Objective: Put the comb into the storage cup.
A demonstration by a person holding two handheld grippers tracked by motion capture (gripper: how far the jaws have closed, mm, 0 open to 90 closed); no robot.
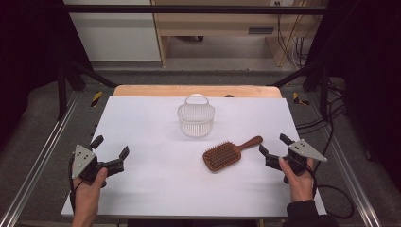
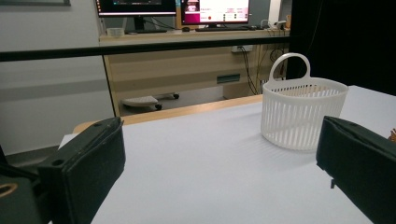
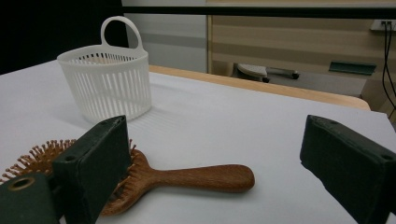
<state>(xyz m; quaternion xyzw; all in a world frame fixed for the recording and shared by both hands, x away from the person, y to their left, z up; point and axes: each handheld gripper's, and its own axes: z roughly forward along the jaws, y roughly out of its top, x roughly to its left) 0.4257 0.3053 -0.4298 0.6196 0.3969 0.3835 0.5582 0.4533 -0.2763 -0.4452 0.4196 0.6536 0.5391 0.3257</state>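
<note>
A brown wooden hairbrush [image 1: 227, 152] [image 3: 154, 176] lies flat on the white table, bristles up, its handle pointing toward the back right. Behind it stands a white slatted plastic basket [image 1: 196, 117] [image 2: 301, 111] [image 3: 108, 83] with a loop handle, upright. My right gripper [image 1: 273, 147] [image 3: 210, 163] hovers open just right of the brush handle's tip, nothing between its fingers. Far to the left, my left gripper [image 1: 110, 147] [image 2: 219, 168] rests open near the table's left side, facing the basket from a distance.
The white table sheet [image 1: 156, 142] ends in a wooden strip [image 1: 196, 91] at the back. Black frame bars and cables [image 1: 331, 118] flank the right side. A desk with monitors [image 2: 187, 11] stands beyond the table.
</note>
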